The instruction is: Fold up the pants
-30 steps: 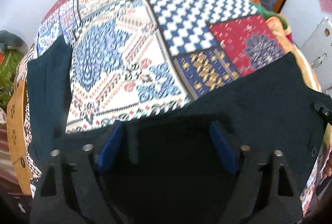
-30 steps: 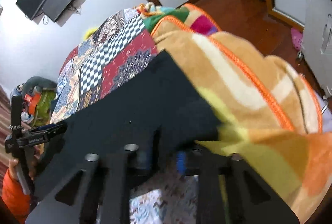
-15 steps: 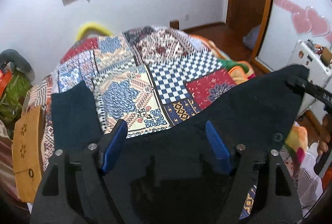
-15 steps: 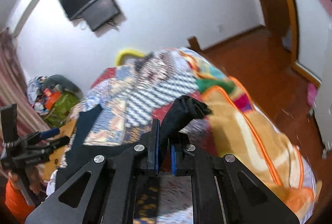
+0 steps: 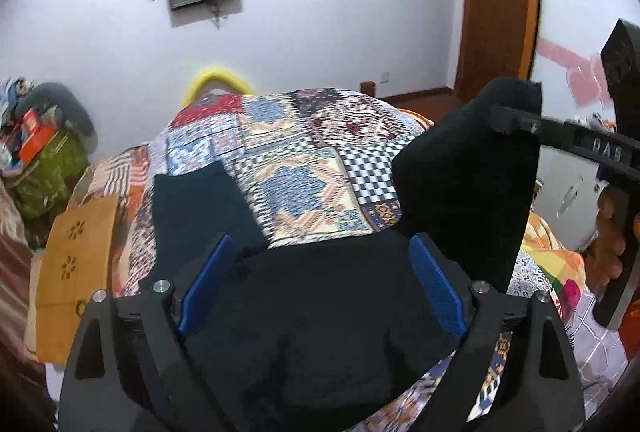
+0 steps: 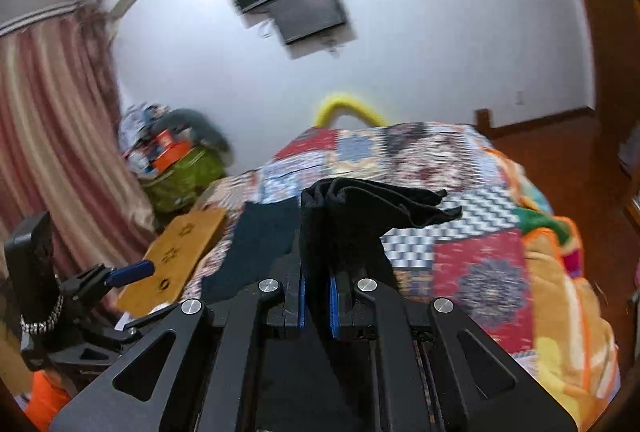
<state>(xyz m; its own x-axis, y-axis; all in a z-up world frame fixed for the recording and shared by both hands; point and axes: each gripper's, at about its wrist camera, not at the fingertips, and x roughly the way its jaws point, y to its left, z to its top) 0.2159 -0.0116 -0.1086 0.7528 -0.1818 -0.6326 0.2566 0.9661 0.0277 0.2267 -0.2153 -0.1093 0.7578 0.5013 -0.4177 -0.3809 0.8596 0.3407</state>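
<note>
- While both claws ride above it, the bed [image 5: 320, 152] fills the middle of each view, spread with a patchwork quilt [image 6: 476, 264]; an orange blanket [image 6: 560, 312] hangs over its right side.
- Dark pants [image 5: 320, 312] are the task's thing: one leg lies flat along the quilt's left side, the middle sags low in front of the left claw, and one corner is lifted up at the right.
- In handling I judge them soft and light. They drape and crease freely, hold no shape, and will swing when carried. Thick edges such as the waistband or a hem look like the surest places to take hold, since a pinch of single cloth mid-panel would only bunch.
- Left claw [image 5: 320, 284]: its jaws are opening, the blue pads standing wide. Dark cloth lies between and under them, but no pad presses on it, so nothing is gripped on this side.
- Right claw [image 6: 316, 296]: clenched tight on a bunched fold of the pants, which rises from between the pads and flops forward over the tips. In the left view this same claw shows at the right edge, holding the raised corner high.
- So the pants hang from the right claw alone, and the fold is not yet laid.
</note>
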